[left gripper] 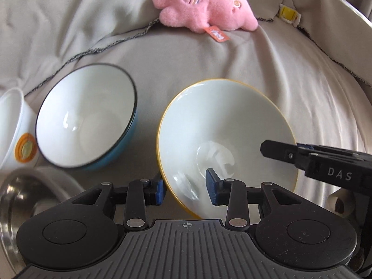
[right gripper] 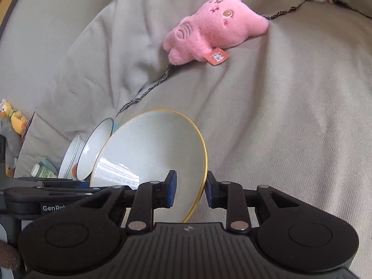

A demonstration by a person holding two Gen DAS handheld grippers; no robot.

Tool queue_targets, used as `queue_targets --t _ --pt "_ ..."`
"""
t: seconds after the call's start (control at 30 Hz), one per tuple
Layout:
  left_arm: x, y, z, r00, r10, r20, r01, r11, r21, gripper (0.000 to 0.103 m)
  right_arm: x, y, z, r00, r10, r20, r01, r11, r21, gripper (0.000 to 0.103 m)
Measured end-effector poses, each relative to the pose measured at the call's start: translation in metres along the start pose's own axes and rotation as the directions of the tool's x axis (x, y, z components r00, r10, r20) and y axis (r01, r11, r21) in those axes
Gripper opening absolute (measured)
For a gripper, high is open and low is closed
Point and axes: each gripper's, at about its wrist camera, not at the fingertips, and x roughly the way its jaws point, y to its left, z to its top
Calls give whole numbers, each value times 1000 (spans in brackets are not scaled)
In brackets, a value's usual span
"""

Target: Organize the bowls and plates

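Left wrist view: "DAS" marks right gripper (left gripper: 279,151); both jaws straddle yellow-rimmed bowl (left gripper: 223,125), unclamped.

Free room / obstacles:
- Ahead & to right: open grey sofa cover (right gripper: 290,121), wrinkled, passable up to pink plush (right gripper: 216,28) at the back.
- Centre: yellow-rimmed bowl (left gripper: 223,125), tilted. Left gripper (left gripper: 186,189) straddles its near-left rim w/ gap both sides; right gripper (right gripper: 190,191) straddles the right rim.
- Left: blocked. Blue bowl (left gripper: 86,116) just beside yellow one, narrow strip between; white cup (left gripper: 14,125) against the blue bowl; steel bowl (left gripper: 21,200) near-left.
- Dark cord (left gripper: 97,51) crosses the cover behind the bowls.
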Motion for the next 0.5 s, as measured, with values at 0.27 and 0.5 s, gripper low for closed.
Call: queue_targets --t 0.27,0.5 --pt "0 27 -24 1000 -3 -7 2 995 -99 35 -1 34 -21 999 14 36 -8 988 -152 28" --pt "2 21 -27 999 40 5 -39 993 -111 39 0 29 -22 998 40 45 -33 989 -141 28"
